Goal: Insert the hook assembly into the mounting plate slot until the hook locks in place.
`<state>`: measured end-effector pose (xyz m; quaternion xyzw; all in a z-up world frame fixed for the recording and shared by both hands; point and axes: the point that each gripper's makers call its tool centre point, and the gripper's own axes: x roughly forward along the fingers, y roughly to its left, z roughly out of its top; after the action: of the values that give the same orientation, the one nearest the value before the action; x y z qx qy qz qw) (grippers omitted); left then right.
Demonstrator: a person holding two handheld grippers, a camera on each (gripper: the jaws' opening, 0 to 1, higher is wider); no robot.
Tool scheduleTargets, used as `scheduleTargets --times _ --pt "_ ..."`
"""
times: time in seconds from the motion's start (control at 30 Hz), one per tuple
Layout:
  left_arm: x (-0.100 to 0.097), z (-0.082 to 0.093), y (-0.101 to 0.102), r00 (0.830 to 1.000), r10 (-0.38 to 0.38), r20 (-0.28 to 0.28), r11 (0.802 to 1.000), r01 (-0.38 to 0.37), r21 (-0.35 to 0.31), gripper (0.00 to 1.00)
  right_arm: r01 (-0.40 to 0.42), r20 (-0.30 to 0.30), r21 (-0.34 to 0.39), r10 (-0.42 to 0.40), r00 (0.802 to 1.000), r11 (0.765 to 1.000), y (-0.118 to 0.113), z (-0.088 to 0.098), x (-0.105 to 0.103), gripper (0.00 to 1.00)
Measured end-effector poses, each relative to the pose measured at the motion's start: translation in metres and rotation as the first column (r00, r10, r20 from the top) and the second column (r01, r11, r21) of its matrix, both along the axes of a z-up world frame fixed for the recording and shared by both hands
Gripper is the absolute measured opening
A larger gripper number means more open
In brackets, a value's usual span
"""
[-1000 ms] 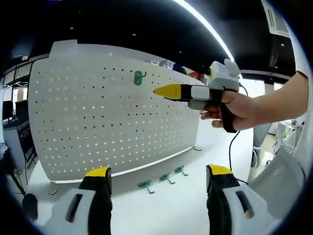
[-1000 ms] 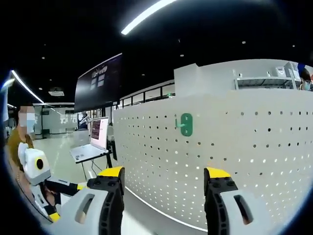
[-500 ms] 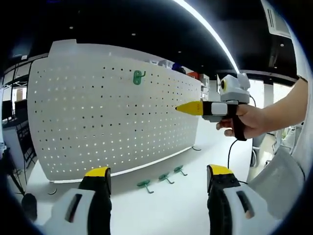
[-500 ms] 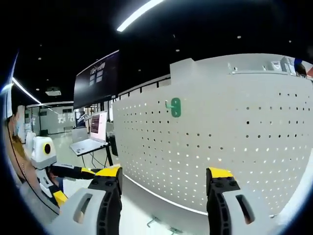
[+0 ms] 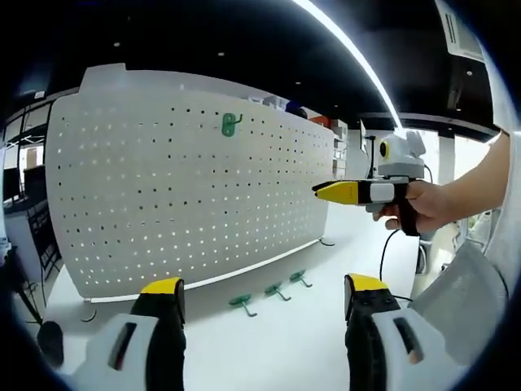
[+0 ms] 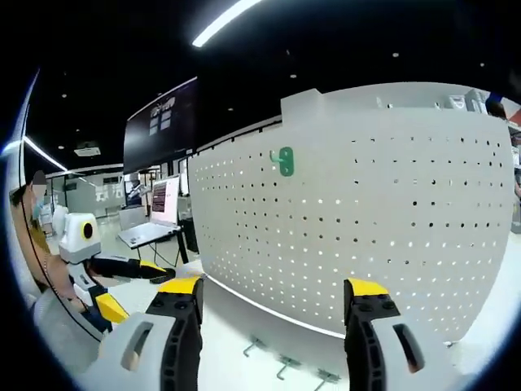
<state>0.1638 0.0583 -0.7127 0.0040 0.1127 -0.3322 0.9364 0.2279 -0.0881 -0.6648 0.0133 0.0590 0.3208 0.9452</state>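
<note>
On the surface, three spare hooks lay; needed lowering of the empty, jaws-apart right hand-held gripper onto one; left hand-held gripper likewise apart.

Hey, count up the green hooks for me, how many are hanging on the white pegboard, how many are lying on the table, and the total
Hooks hanging on the pegboard: 1, the mounted hook near the top.
Hooks lying on the table at the board's foot: 3, the left hook, middle hook and right hook.
Total green hooks: 4.
</note>
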Motion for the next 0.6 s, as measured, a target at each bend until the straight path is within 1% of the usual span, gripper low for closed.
scheduleTargets --times 0.13,0.33,0.6 --pt "-0.001 -0.001 0.002 1.000 0.001 -0.004 1.000 0.000 0.002 0.83 0.000 -0.015 -0.017 0.000 1.000 1.000 -0.006 -0.008 -0.007 0.69" --pt "-0.002 -0.004 0.002 1.000 -0.008 -0.010 1.000 0.008 0.013 0.82 0.000 -0.030 -0.023 0.000 1.000 1.000 -0.015 -0.016 -0.015 0.70" --pt "-0.003 -0.006 0.002 1.000 -0.015 -0.016 1.000 0.015 0.023 0.83 -0.003 -0.066 -0.048 -0.001 0.998 0.999 -0.028 -0.033 -0.031 0.71"
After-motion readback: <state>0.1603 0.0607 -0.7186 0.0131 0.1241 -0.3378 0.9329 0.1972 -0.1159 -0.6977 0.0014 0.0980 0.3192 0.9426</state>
